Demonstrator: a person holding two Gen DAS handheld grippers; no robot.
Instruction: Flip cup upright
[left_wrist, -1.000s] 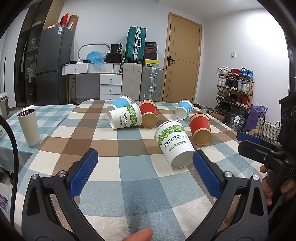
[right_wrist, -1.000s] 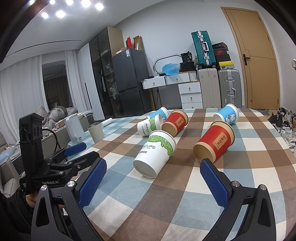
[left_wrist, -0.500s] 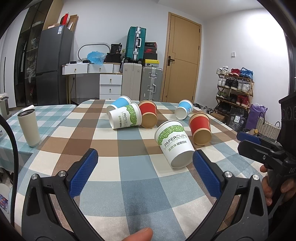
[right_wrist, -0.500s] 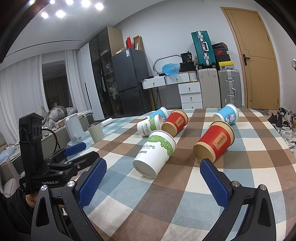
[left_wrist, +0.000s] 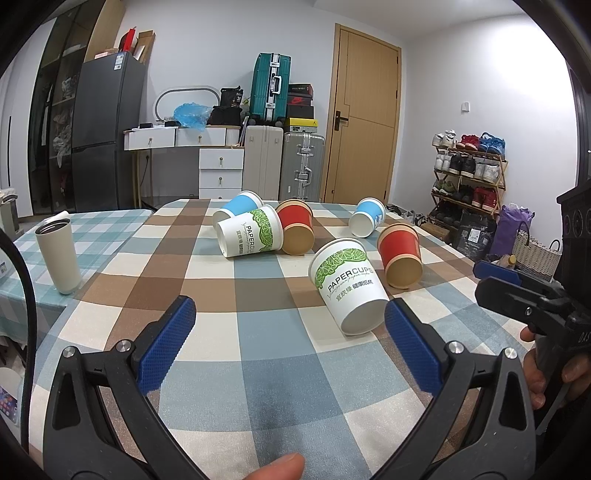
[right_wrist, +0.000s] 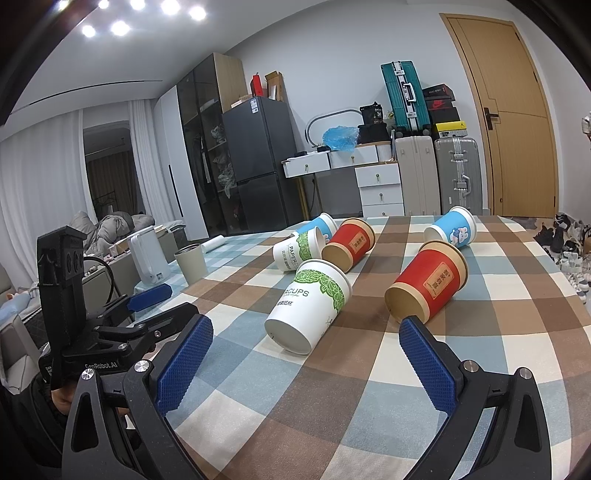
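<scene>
Both tongs, left (left_wrist: 290, 343) and right (right_wrist: 304, 363), are held wide open and empty above the checked counter (left_wrist: 258, 376). Just beyond them, the nearest white paper cup (left_wrist: 347, 284) is seen lying on its side, beside a tipped red cup (left_wrist: 400, 254).

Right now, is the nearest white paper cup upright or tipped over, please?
Tipped over: the nearest white paper cup lies on its side on the table.

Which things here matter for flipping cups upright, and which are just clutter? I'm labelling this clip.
Job:
near white-green cup, far white-green cup, near red cup, far red cup, two blue cups, all on their sides; left gripper and right gripper, both open.

Lying about:
beige tumbler, white kettle.
</scene>
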